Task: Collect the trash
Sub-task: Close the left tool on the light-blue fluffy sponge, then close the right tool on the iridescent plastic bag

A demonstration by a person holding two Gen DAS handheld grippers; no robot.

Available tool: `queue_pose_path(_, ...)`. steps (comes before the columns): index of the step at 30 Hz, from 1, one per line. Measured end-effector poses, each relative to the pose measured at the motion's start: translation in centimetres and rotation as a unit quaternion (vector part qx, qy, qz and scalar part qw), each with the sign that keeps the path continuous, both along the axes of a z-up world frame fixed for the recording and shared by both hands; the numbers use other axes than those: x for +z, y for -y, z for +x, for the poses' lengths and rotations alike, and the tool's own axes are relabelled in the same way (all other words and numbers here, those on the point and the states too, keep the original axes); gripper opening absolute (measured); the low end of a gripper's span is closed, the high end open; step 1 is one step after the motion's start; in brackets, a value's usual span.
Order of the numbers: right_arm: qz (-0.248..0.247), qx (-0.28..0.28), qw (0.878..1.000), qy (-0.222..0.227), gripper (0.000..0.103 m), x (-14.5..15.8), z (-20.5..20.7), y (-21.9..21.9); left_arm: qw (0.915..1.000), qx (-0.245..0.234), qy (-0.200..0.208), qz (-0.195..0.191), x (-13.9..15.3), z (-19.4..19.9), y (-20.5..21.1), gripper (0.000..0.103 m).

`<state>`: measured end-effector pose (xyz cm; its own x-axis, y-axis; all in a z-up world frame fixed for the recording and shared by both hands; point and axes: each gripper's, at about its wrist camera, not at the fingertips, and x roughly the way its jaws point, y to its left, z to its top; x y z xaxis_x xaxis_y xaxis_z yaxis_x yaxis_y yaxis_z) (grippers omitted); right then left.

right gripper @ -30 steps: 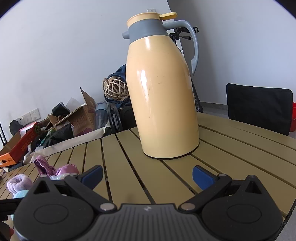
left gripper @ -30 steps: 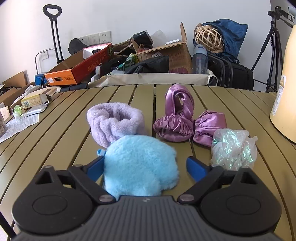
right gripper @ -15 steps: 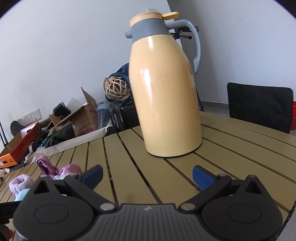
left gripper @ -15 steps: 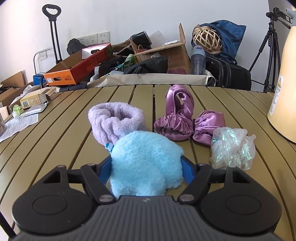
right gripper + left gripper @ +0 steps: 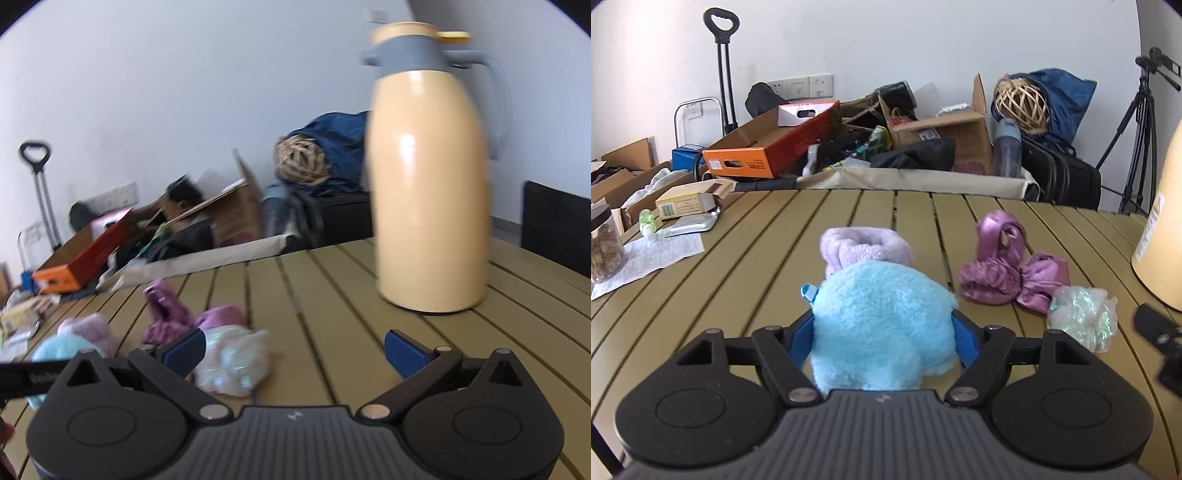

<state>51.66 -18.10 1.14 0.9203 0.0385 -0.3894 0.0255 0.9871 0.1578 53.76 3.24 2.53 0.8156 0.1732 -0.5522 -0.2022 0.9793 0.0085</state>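
slatted table point(image 5: 746, 258) under both grippers; tall cream thermos jug point(image 5: 428, 184) stands upright on it, ahead of the right jaws and off to their right side, well apart; purple satin cloth point(image 5: 1004, 273) lies ahead-right of the left jaws, lilac fluffy band point(image 5: 864, 247) straight ahead of them, just behind the blue piece; left gripper point(image 5: 882, 332) is clamped on the blue fluffy puff point(image 5: 882, 325), both blue pads pressed into its sides, jaws having just closed in on it, puff sticking out forward past the fingertips; right gripper point(image 5: 295, 350) stands wide apart, nothing between the pads, only bare slats; iridescent plastic wad point(image 5: 232, 365) sits on the table touching or just behind the right gripper's left finger, outside the gap by the look of it, picture blurred so contact unclear; same wad lies right of the left jaws, near.
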Motion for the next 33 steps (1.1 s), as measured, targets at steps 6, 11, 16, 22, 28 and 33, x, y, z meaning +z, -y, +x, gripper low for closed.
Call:
queue_pose_path(6,-0.038,0.022,0.999,-0.022,0.103,-0.1,1.8,-3.6,0.9999,0.01,0.006,-0.004,0.7,-0.9,-2.6,0.075)
queue_pose_path(11,-0.052,0.01,0.997,-0.054,0.103,-0.7,3.7,-4.7,0.9996,0.025,0.007,-0.008,0.9,-1.3,-4.7,0.075)
queue_pose_path(16,-0.053,0.014,0.996,-0.076,0.1,-1.2,5.1,-5.2,0.9993,0.035,0.004,-0.011,0.8,-1.4,-6.1,0.075)
queue_pose_path(22,-0.037,0.02,0.994,-0.103,0.086,-1.7,6.4,-5.7,0.999,0.043,0.0,-0.011,0.7,-1.4,-6.7,0.075)
queue_pose_path(28,-0.022,0.026,0.993,-0.112,0.066,-2.0,7.3,-5.6,0.9991,0.041,0.001,-0.006,0.6,-1.4,-6.6,0.075)
queue_pose_path(33,-0.013,0.04,0.992,-0.117,0.049,-2.2,7.4,-5.7,0.9992,0.04,0.002,-0.006,0.7,-1.4,-6.5,0.075)
